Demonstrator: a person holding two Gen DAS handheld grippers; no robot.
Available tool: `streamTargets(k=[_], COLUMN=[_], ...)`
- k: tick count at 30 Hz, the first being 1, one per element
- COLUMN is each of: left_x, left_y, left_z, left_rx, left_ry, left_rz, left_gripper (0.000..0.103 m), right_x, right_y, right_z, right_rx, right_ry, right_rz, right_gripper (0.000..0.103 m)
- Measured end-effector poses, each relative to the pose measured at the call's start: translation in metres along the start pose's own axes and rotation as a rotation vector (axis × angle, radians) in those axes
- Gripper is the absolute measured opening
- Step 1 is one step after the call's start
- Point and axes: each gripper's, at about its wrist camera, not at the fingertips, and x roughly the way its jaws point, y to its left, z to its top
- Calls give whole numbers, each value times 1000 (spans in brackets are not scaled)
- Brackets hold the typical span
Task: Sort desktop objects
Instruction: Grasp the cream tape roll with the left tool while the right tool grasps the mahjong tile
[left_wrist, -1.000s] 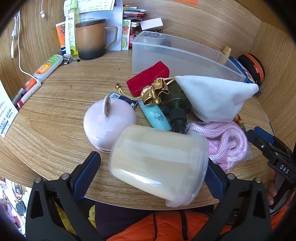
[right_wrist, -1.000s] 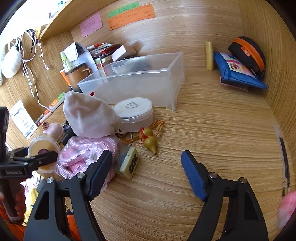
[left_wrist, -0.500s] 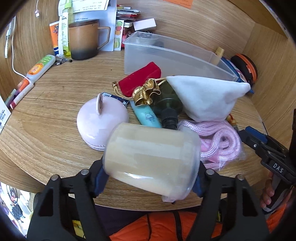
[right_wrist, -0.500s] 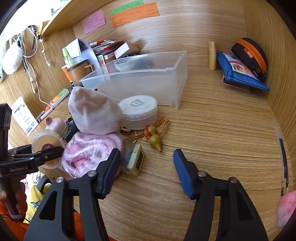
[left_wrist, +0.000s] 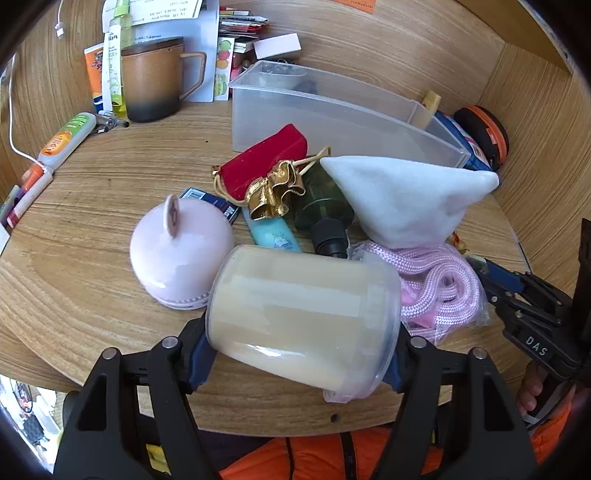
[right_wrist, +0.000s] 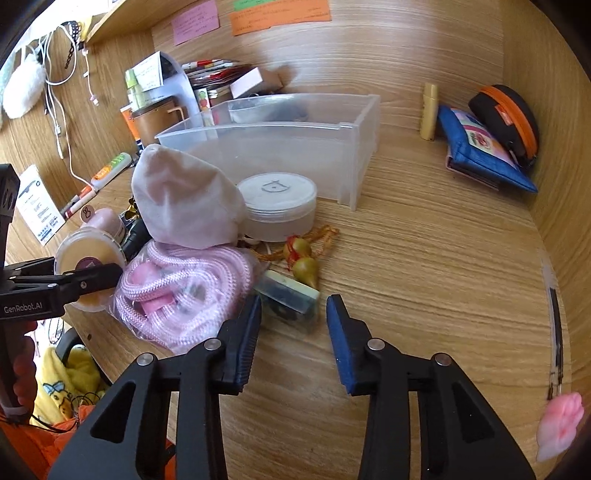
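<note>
My left gripper (left_wrist: 299, 354) is shut on a clear jar of cream-coloured stuff (left_wrist: 303, 314), held on its side at the desk's front edge; the jar (right_wrist: 86, 258) also shows in the right wrist view. My right gripper (right_wrist: 293, 325) is open, its jaws either side of a small green-and-cream tile (right_wrist: 291, 295) lying on the desk. A bag of pink rope (right_wrist: 184, 291) lies just left of it. A clear plastic bin (right_wrist: 280, 155) stands behind the pile.
The pile holds a white pouch (left_wrist: 402, 199), a pink round lid (left_wrist: 181, 254), a red pouch (left_wrist: 266, 166), a dark green bottle (left_wrist: 321, 214) and a round clear tub (right_wrist: 279, 206). A brown mug (left_wrist: 155, 81) stands back left. A blue pouch (right_wrist: 480, 151) lies back right.
My left gripper closed on the jar and lifted it slightly. My right gripper narrowed and moved forward onto the tile, which tipped over flat.
</note>
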Motion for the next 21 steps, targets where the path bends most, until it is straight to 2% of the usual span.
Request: streamTargets(k=[4, 12, 21], left_x=[3, 1, -13], left_y=[1, 4, 1], left_z=[4, 7, 9], left_rx=[-3, -10, -6], left_ry=[-16, -19, -51], left_rz=[-10, -26, -42], left_gripper=[71, 66, 66], right_x=[4, -5, -18], right_y=[-4, -7, -4], right_z=[1, -1, -3], right_rx=[3, 22, -2], right_ry=[4, -27, -45], right_rz=[5, -4, -18], right_gripper=[29, 16, 15])
